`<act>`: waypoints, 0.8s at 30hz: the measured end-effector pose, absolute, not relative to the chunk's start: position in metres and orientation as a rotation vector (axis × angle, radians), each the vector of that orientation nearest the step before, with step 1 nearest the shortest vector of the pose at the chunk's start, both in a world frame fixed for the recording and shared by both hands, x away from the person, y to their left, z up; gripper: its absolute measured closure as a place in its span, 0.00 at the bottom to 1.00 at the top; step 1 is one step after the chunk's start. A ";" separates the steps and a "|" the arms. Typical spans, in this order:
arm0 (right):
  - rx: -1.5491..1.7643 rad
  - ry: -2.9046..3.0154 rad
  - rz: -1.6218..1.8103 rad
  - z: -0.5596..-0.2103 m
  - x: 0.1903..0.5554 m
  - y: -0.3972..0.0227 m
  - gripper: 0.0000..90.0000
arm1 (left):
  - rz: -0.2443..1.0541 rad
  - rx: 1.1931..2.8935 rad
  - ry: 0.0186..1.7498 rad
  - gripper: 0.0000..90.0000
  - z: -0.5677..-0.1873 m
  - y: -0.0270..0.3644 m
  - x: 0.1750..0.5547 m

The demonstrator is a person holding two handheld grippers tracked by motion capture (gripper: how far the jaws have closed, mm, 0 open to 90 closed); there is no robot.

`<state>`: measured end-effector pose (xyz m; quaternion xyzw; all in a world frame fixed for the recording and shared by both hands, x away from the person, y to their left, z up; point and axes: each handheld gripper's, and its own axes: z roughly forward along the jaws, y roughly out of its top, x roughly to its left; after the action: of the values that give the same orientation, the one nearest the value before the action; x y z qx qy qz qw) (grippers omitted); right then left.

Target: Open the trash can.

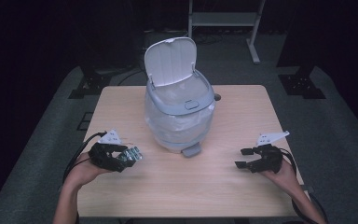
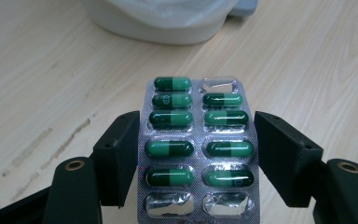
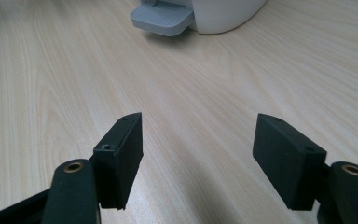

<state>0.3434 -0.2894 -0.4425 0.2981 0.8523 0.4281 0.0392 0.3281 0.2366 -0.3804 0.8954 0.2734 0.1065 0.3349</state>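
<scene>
A silver blister pack [image 2: 198, 151] of green capsules, three pockets empty, sits flat between the left hand-held gripper [image 1: 121, 157] jaws at the bin's [image 1: 179, 100] seven o'clock.

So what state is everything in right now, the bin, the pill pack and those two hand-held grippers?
Bin: upright on the table, lined with a plastic bag.
Bin lid: flipped open.
Pedal: at the bin's base, nothing pressing on it.
Pill pack: partly used, nine green capsules left, three pockets empty.
Left hand-held gripper: holding the pill pack between its jaws.
Right hand-held gripper: open, holding nothing.
</scene>
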 end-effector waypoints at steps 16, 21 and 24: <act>0.900 2.616 1.309 -0.443 0.344 -0.289 0.36 | 0.286 2.344 0.679 0.37 -0.333 0.235 0.331; 0.899 2.628 1.301 -0.445 0.344 -0.287 0.36 | 0.288 2.341 0.690 0.37 -0.324 0.241 0.331; 0.902 2.623 1.303 -0.445 0.344 -0.285 0.36 | 0.287 2.348 0.704 0.37 -0.320 0.244 0.331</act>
<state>0.3437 -0.2852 -0.4448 0.2940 0.8554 0.4248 0.0384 0.3311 0.2437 -0.3198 0.8979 0.2693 0.1099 0.3305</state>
